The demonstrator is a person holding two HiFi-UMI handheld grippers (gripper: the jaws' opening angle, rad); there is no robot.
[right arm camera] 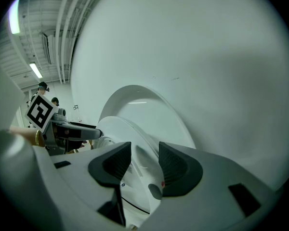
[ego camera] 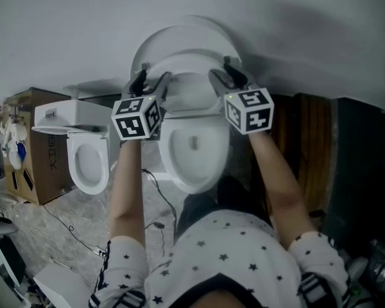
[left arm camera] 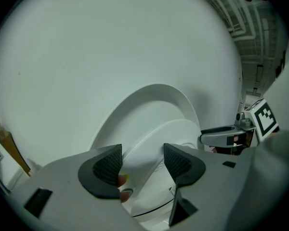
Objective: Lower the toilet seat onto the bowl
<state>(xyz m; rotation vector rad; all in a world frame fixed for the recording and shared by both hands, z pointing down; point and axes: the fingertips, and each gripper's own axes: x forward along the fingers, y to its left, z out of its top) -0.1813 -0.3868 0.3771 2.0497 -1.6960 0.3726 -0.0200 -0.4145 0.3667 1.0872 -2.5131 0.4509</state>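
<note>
White bowl (ego camera: 170, 165) lies open nearest the person; above it the left claw (ego camera: 151, 82) and right claw (ego camera: 228, 76) each pinch a side rim of the toilet seat (ego camera: 191, 95), tilted away from the upright lid (ego camera: 179, 40) (only the two gripper views show the rim between pads (left arm camera: 108, 165)). Lowering seems under way; next both should descend evenly toward the bowl, whose opening only the head view shows.

Two toilets (ego camera: 192, 179) (ego camera: 77, 115); two grippers (ego camera: 153, 81) (ego camera: 223, 72); one cardboard box (ego camera: 45, 185).
</note>
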